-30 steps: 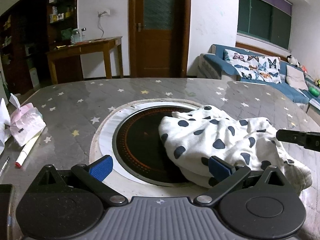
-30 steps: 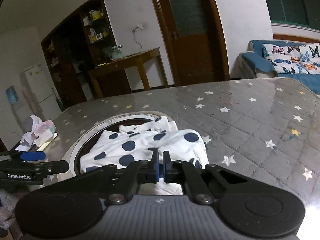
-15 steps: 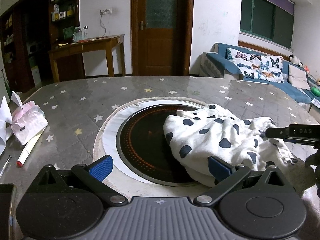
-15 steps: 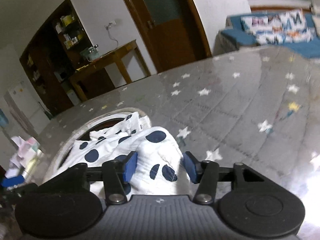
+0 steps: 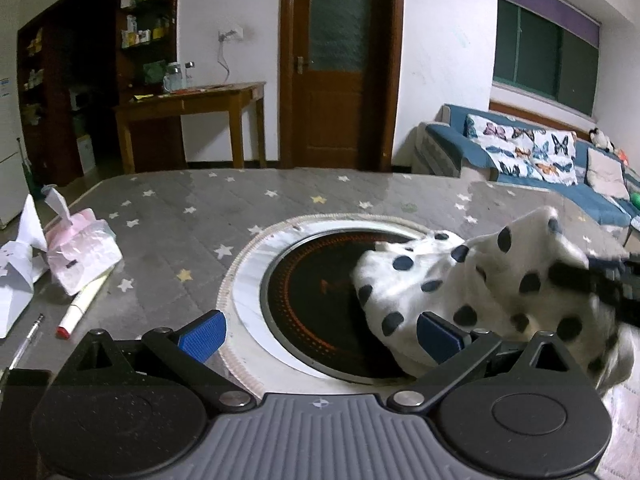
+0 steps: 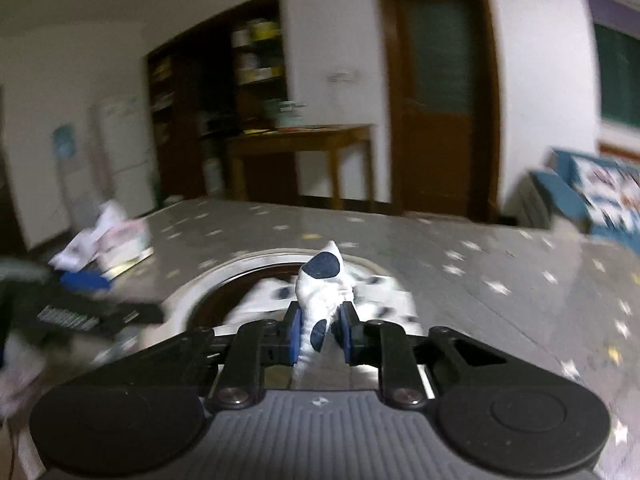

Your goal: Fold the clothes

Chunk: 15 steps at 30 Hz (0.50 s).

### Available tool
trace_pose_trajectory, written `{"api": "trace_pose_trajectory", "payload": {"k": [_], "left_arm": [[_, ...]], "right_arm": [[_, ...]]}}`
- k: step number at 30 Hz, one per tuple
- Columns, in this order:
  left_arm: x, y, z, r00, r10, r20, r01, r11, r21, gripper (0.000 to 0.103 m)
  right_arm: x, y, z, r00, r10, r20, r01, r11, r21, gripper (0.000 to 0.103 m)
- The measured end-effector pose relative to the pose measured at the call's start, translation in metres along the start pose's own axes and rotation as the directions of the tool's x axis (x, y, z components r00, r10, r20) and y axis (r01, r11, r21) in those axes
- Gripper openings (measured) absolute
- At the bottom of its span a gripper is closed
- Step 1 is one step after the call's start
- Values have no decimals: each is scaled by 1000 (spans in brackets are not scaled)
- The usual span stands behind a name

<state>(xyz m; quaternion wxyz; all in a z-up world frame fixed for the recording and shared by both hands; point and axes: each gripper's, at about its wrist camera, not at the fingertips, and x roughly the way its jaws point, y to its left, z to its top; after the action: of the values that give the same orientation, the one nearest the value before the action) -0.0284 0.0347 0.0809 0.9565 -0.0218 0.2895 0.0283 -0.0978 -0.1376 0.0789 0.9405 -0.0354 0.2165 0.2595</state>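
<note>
right gripper: blue pads pinched on a bunched fold of the white dotted garment, which stands up between them as a peak. left gripper: fingers spread wide, nothing between them; its right pad sits just beside the garment's near edge, contact not resolvable.

table: grey cover with star print. far edge shows; near edge hidden behind the gripper bodies in both views. right wrist view is motion-blurred throughout, so table detail there is smeared.

round inset burner at the table's middle, dark disc in a pale ring. its right part is hidden under the garment.

garment in left wrist view: heaped over the right side of the burner and onward toward the table's right edge, raised to a peak at the right where a dark blurred bar, the right gripper, crosses it. the grip point itself is too blurred here to read. lower right of the cloth is cut off by the frame and the left gripper's body.

left edge of the table: pink-and-white tissue pack, white paper partly cut off by the frame, a white marker with red cap running under the pack, a pen only partly visible.
</note>
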Motion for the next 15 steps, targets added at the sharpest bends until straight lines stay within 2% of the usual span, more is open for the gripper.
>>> {"api": "trace_pose_trajectory", "payload": {"k": [6, 9, 12, 15], "left_arm": [[-17, 10, 9, 999, 0, 50, 1, 1000, -30, 103], [-23, 10, 12, 998, -36, 57, 39, 998, -45, 103], [-23, 6, 11, 996, -73, 53, 75, 996, -41, 103], [-20, 1, 7, 995, -91, 42, 92, 996, -22, 103]], "right_arm": [[-7, 63, -7, 991, 126, -46, -132, 979, -156, 18], [-7, 92, -16, 977, 189, -97, -206, 955, -213, 20], [-8, 109, -23, 961, 241, -136, -266, 940, -215, 30], [-18, 111, -25, 952, 273, -140, -298, 933, -203, 31]]}}
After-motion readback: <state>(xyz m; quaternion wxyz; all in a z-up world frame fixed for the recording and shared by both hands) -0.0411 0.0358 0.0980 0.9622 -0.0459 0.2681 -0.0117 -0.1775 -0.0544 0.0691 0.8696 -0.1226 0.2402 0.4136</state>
